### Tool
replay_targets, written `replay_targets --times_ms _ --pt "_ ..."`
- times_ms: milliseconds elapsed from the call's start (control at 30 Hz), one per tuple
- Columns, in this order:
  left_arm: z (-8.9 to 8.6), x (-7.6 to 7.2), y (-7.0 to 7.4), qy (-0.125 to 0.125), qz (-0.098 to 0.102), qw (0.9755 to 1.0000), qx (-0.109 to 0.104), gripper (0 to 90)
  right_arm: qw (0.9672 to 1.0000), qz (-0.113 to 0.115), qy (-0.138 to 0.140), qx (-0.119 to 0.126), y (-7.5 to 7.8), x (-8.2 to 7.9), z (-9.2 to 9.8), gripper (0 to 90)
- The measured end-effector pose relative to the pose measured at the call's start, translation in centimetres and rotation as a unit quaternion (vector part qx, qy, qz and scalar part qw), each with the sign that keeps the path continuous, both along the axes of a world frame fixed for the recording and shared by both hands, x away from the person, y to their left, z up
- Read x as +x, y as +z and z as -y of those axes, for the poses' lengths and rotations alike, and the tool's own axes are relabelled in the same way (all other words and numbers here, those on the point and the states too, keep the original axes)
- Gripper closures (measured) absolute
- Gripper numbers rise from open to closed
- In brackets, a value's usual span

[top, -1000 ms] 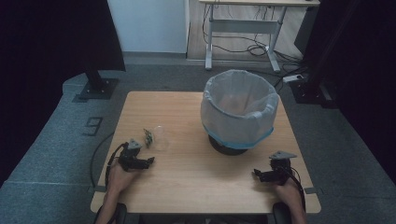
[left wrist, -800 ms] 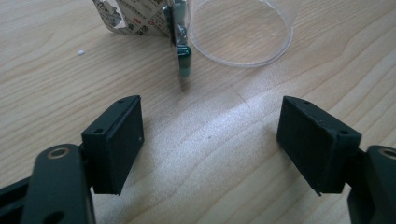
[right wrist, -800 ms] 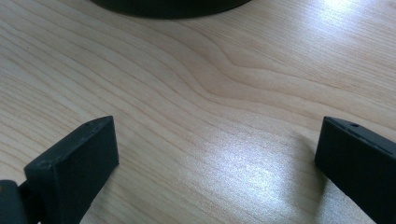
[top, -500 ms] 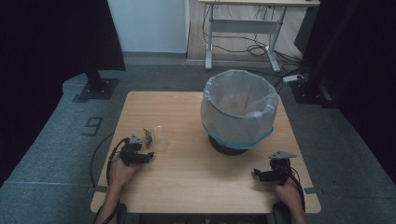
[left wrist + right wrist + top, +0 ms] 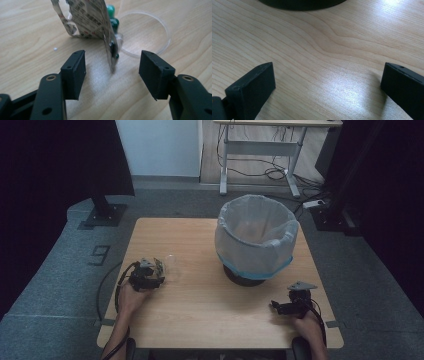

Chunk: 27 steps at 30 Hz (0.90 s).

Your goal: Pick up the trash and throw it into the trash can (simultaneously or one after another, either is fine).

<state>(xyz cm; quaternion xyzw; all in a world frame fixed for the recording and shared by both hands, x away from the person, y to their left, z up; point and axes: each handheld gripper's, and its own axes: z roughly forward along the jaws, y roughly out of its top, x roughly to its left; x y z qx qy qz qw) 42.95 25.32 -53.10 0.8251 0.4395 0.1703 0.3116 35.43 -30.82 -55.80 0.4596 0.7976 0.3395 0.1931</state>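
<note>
The left tool [image 5: 112, 72], jaws just narrowing but spread, straddled the blister pack [image 5: 96, 27]; next: pinch. The right tool [image 5: 327, 90] gaped empty.

Light wooden bench [image 5: 200, 320] on grey carpet floor [image 5: 60, 285], dim room, soft glare on the wood. Black curtains [image 5: 50, 160] at 9 and 3 o'clock, pale wall [image 5: 160, 147] at 12 o'clock, a black floor stand base [image 5: 104, 214] at 10 o'clock. White-framed desk [image 5: 260, 145] at 12 to 1 o'clock with loose cables [image 5: 280, 170] under it; a white power strip [image 5: 316, 203] at 2 o'clock.
</note>
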Motion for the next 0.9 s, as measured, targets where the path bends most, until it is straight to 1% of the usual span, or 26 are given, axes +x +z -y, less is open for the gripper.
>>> replay_targets --times_ms 333,367,500,567,667,767,833,900 --pt "0.0 0.7 0.7 0.001 0.008 0.9999 -0.010 46.1 1.0000 0.000 -0.001 0.000 0.0 0.0 0.0 0.0" --pt "-0.1 0.9 0.9 0.001 0.011 0.9999 -0.013 48.3 1.0000 0.000 -0.002 0.000 0.0 0.0 0.0 0.0" --pt "-0.1 1.2 1.1 -0.002 0.011 0.9998 -0.018 54.6 1.0000 0.000 -0.002 0.000 0.0 0.0 -0.1 0.0" --pt "0.0 1.2 1.2 -0.007 0.008 0.9997 -0.021 58.5 1.0000 0.000 -0.002 0.000 0.0 0.0 -0.1 0.0" --pt "0.1 1.3 1.2 -0.013 0.006 0.9997 -0.019 68.3 1.0000 0.000 -0.002 0.000 0.0 0.0 -0.1 0.0" --pt "0.1 1.3 1.4 -0.011 0.005 0.9997 -0.022 78.9 1.0000 0.000 -0.002 0.000 0.0 0.0 -0.1 0.0" --pt "-0.1 1.3 1.6 -0.006 0.006 0.9995 -0.031 81.8 1.0000 0.000 -0.002 0.000 0.0 0.0 -0.1 0.0" --pt "-0.2 1.3 1.9 -0.003 0.007 0.9992 -0.039 82.0 1.0000 0.000 -0.002 0.000 0.0 0.0 -0.1 0.0"
